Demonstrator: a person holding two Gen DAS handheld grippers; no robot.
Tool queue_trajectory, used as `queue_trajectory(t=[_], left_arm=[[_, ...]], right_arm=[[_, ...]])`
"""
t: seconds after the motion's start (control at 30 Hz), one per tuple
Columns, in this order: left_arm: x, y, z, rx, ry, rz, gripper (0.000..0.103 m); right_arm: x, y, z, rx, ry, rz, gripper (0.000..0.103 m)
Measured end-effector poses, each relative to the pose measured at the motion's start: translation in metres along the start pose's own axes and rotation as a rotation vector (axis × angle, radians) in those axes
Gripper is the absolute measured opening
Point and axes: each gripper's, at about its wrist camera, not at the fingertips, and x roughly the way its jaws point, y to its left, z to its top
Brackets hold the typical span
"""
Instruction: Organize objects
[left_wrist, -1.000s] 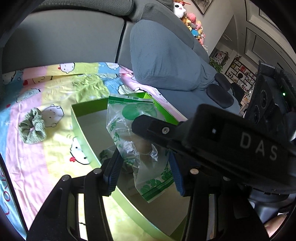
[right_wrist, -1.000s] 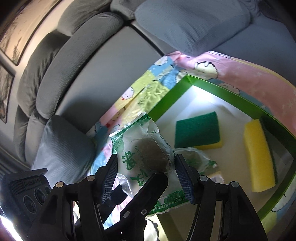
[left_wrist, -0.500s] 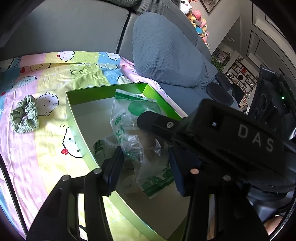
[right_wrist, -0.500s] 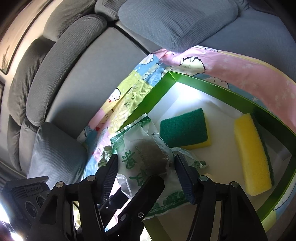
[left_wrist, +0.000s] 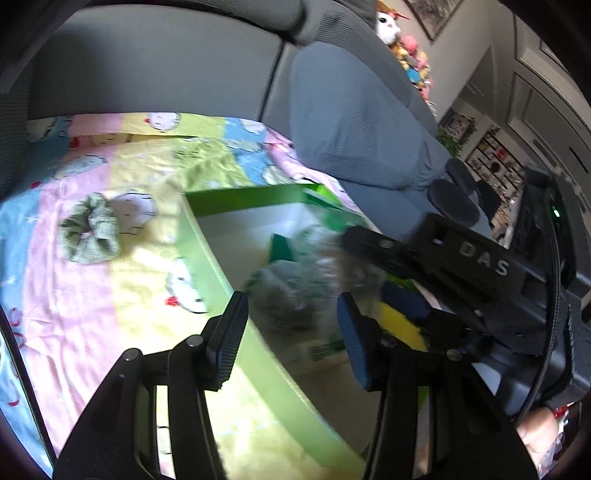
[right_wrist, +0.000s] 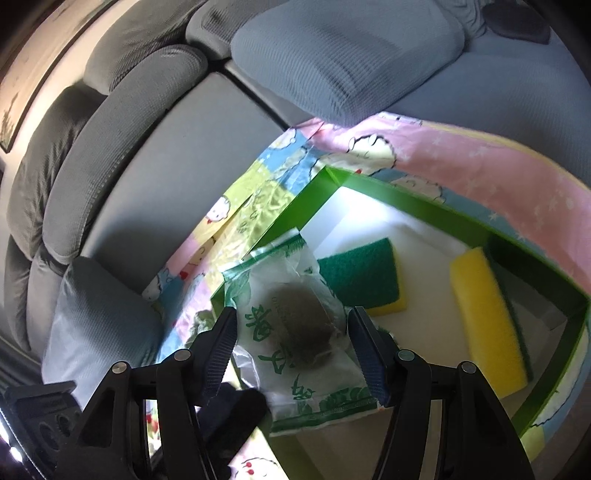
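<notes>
Bright daylight, fisheye-warped dark edges, motion blur across left view.

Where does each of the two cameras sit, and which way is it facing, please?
Left wrist: on the left gripper, looking across the green box to a scrunchie on the blanket; its open fingers and the right gripper's body show.
Right wrist: on the right gripper, looking down at a bagged item and two sponges; open fingers show.
Shared: box, bag, sponges.

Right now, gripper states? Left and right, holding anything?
Left gripper: open, holding nothing; the plastic bag shows blurred beyond its fingers.
Right gripper: open, fingers either side of the plastic bag over the green box, not clamped.
</notes>
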Motion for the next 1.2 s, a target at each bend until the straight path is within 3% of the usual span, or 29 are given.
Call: queue_trajectory(t=[0.2,0.5,1.0,1.13,1.2], left_arm=[[-0.021,0.029,0.002,-0.081,-0.023,0.04,0.049],[-0.061,0.063,0.002,-0.134,-0.081,0.203,0.06],[-0.096,0.113,-0.027,-0.27,-0.067,0.384,0.066],[-0.106,0.129,-0.033,-0.317,-0.068,0.428,0.068],[-0.109,0.136,-0.034,-0.333,-0.074,0.463,0.076]], right_arm=[[-0.005,0.0,0.004,0.011,-0.028,0.014,0.064],[-0.016,0.01,0.003,-0.018,-0.049,0.035,0.064],[-0.023,0.051,-0.01,-0.151,-0.031,0.07,0.064],[-0.008,0.072,-0.018,-0.187,0.036,0.155,0.064],[0.005,0.089,-0.024,-0.224,0.065,0.195,0.066]])
